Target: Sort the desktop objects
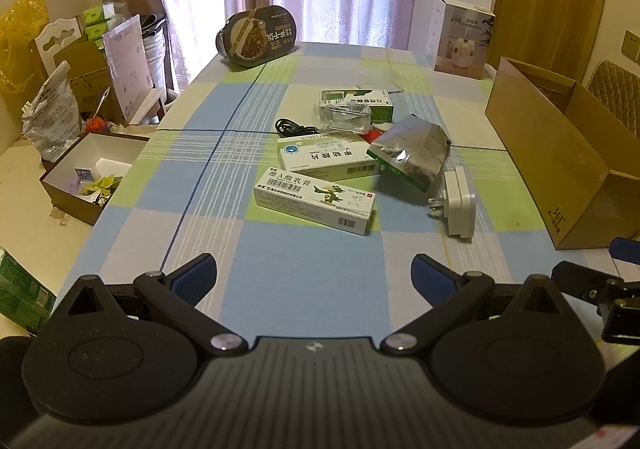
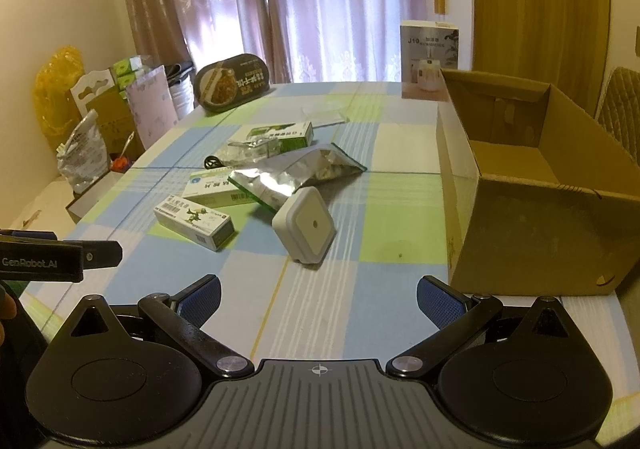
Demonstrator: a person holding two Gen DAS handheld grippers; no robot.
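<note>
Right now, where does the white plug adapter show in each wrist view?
Left wrist: plug adapter right of centre, on edge, prongs toward the bird box.
Right wrist: adapter near centre, square face up, ahead of the open gripper.
Shared landmark: cardboard box, to its right in both.

The left gripper's (image 2: pixel 60 261) black side reads "GenRobot.AI" in pale letters. On the tall white carton (image 2: pixel 429 61) at the far end of the surface, "J10" stands at the upper left (the smaller characters beside it are too fine to read). The nearest medicine box (image 1: pixel 316 200) carries "维A酸乳膏" beside a cartoon bird, plus barcodes. The box behind it (image 1: pixel 328 157) shows "甲钴胺片". Print on the dark oval noodle tub (image 1: pixel 256 36) is unreadable.
</note>
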